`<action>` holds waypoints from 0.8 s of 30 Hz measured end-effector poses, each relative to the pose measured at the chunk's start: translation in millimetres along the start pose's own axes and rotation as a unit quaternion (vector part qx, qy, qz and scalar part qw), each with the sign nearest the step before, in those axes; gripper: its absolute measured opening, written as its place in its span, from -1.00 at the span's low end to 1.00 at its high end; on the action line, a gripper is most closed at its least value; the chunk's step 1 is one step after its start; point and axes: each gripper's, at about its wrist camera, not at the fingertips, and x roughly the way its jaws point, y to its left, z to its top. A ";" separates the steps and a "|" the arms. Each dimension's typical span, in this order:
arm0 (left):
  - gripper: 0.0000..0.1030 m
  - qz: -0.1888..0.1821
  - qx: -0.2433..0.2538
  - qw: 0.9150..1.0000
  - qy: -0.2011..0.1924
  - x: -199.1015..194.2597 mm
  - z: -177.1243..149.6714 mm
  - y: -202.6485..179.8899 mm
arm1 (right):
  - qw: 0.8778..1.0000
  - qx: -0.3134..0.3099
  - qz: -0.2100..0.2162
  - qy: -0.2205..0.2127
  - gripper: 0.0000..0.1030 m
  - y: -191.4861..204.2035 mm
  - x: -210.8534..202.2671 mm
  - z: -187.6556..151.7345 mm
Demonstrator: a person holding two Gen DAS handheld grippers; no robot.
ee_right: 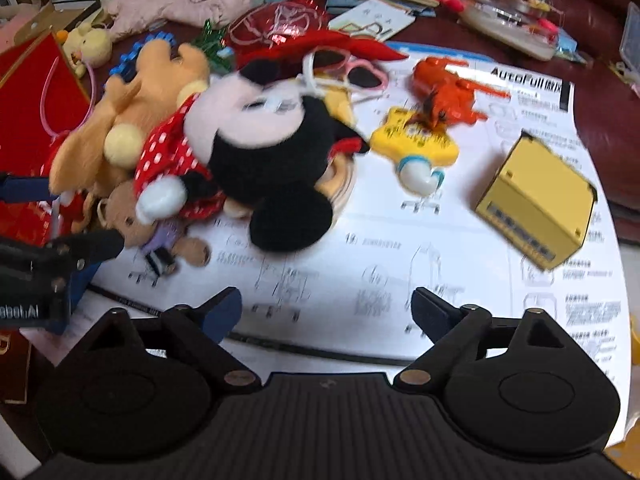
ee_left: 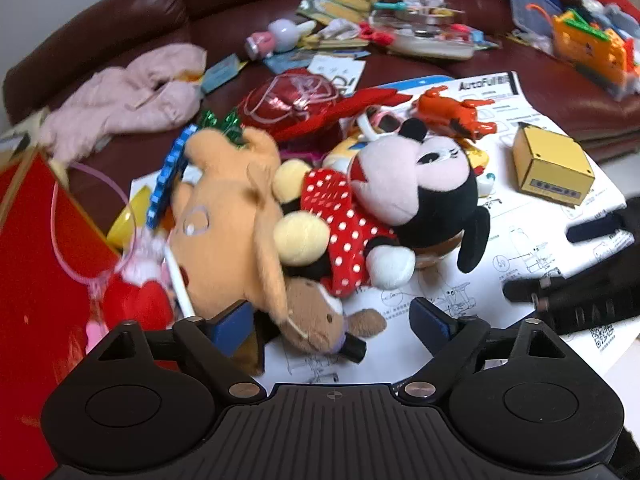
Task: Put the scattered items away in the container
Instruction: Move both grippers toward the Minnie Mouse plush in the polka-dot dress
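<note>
Three plush toys heaped together: one mouse doll in a red polka-dot dress [ee_left: 400,200], one tan bear [ee_left: 228,216], one small brown bear [ee_left: 320,320]; one yellow box [ee_left: 550,166]; one orange toy figure [ee_left: 452,114]; one printed instruction sheet [ee_left: 520,248]; one pink garment [ee_left: 132,96]; one red container [ee_left: 36,280]

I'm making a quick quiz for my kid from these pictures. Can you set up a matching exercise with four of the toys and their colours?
Things:
1. mouse plush's dress
2. small box
3. toy crab
4. little bear

Colours:
A. brown
B. yellow
C. red with white dots
D. orange

Pairs: 1-C, 2-B, 3-D, 4-A
</note>
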 end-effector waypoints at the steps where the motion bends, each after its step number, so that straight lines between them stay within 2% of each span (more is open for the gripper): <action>1: 0.75 -0.002 0.002 1.000 -0.003 -1.2 1.8 1.8 | 1.000 0.002 0.005 -0.005 0.76 -1.8 -0.5 4.4; 6: 0.73 -0.008 -0.012 1.000 -0.011 -8.2 10.4 20.6 | 0.999 -0.007 0.040 -0.022 0.68 0.5 5.7 25.8; 7: 0.69 -0.004 -0.011 1.000 -0.014 -8.8 13.0 23.7 | 0.999 -0.014 0.042 -0.023 0.58 2.3 9.7 28.8; 12: 0.53 0.010 0.013 1.000 -0.021 -8.2 25.4 28.1 | 0.998 -0.030 0.053 0.000 -0.15 5.8 36.1 34.4; 13: 0.48 0.009 0.022 0.999 -0.021 -7.2 27.9 27.3 | 0.998 -0.033 0.058 0.003 -0.39 4.9 38.3 32.0; 14: 0.43 0.010 0.033 0.999 -0.022 -5.7 30.3 26.1 | 0.997 -0.035 0.063 0.004 -0.73 3.5 39.1 29.5; 15: 0.40 0.010 0.041 0.999 -0.020 -3.3 32.9 26.6 | 0.997 -0.039 0.061 0.001 -0.89 1.9 37.9 25.8; 17: 0.39 0.003 0.058 0.998 -0.018 1.4 37.0 24.7 | 0.998 -0.054 0.041 -0.009 -0.89 -2.6 34.0 21.3; 21: 0.39 -0.031 0.091 0.995 -0.014 8.9 38.9 14.7 | 0.999 -0.039 0.025 0.000 -0.89 -21.7 33.5 20.3; 24: 0.41 -0.035 0.110 0.993 -0.009 17.7 36.4 2.2 | 0.999 -0.032 0.011 0.006 -0.89 -31.6 35.8 20.6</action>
